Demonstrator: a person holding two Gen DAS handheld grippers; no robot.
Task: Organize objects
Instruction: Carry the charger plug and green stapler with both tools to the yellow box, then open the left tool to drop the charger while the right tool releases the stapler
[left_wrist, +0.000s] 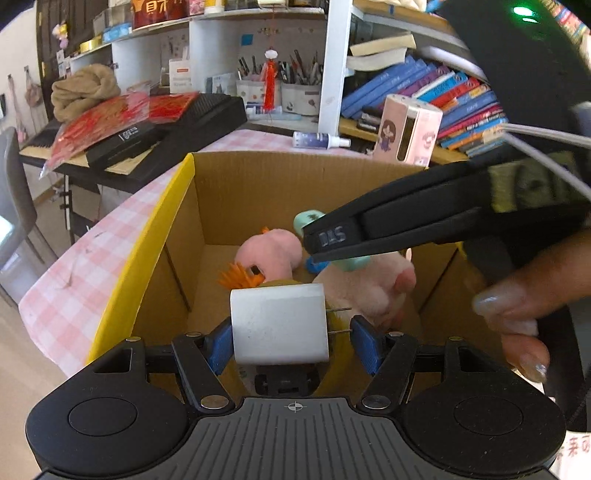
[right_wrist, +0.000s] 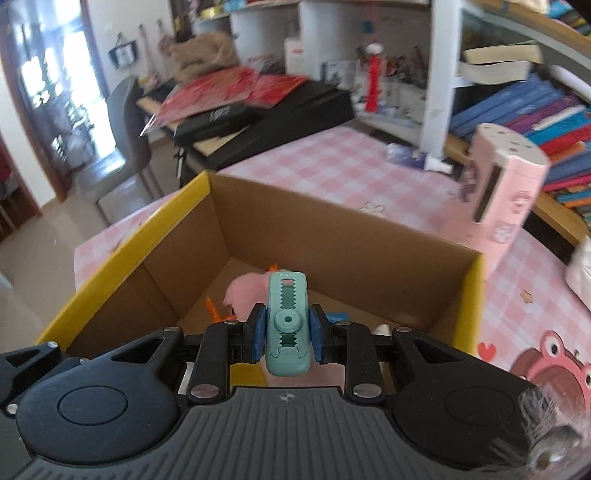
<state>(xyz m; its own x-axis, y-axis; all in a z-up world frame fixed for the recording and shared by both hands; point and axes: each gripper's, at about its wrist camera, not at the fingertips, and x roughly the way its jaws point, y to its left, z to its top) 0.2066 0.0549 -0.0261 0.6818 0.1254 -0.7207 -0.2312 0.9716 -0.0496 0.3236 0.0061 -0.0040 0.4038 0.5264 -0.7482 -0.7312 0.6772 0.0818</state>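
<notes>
Over an open cardboard box (right_wrist: 332, 236) on a pink-checked surface (right_wrist: 332, 162), the left gripper (left_wrist: 291, 338) carries a white charger (left_wrist: 279, 325), jaws clenched on its body and prongs, while the right gripper (right_wrist: 286, 332) grasps a teal clip (right_wrist: 288, 325). Both hover above the plush toys (left_wrist: 273, 251) inside; the crowded grippers could collide, or the prong-side hold could slip

Left gripper (left_wrist: 291, 338) clamped part-open, right gripper (right_wrist: 287, 328) clamped nearly closed, both angled downward.
</notes>
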